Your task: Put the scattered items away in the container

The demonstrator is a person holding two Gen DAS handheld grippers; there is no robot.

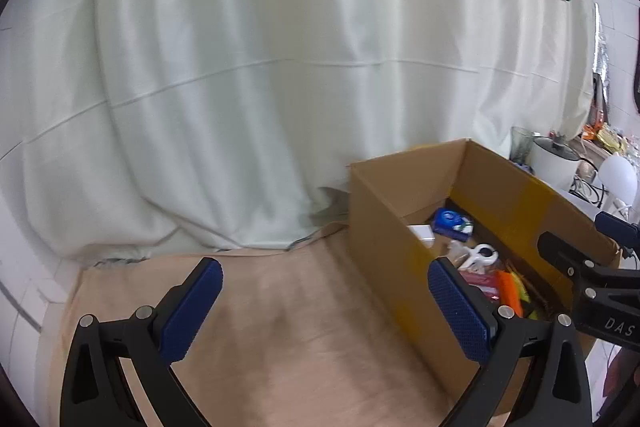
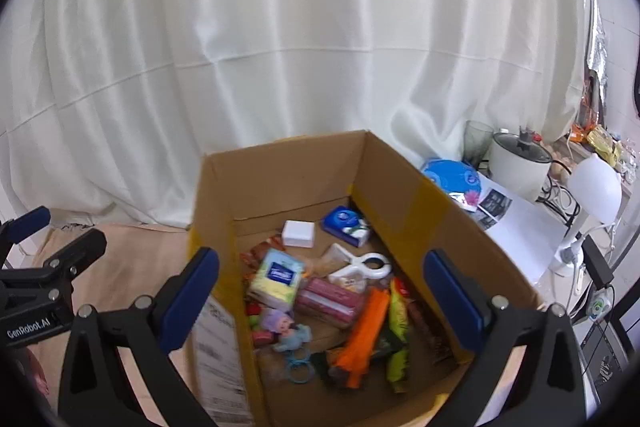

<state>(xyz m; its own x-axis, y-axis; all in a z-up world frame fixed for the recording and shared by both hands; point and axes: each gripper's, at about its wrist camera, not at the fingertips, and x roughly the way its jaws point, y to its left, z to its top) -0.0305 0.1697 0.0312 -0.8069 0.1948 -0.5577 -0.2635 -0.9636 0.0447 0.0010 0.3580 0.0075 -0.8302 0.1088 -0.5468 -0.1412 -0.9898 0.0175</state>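
An open cardboard box [image 2: 288,171] stands on a beige cloth, and shows at the right of the left wrist view [image 1: 384,227]. Inside lie a tissue pack [image 2: 276,277], a white clip [image 2: 366,267], an orange item [image 2: 366,331], a blue tape dispenser [image 2: 346,223], a white block [image 2: 298,233] and a small doll [image 2: 282,325]. My right gripper [image 2: 322,287] is open and empty above the box. My left gripper [image 1: 326,301] is open and empty over the cloth, left of the box.
A white curtain [image 1: 280,67] hangs behind. Right of the box are a rice cooker [image 2: 520,163], a glass [image 2: 476,141], a blue round item [image 2: 452,177], a white lamp [image 2: 594,187] and papers. The beige cloth [image 1: 288,327] covers the table.
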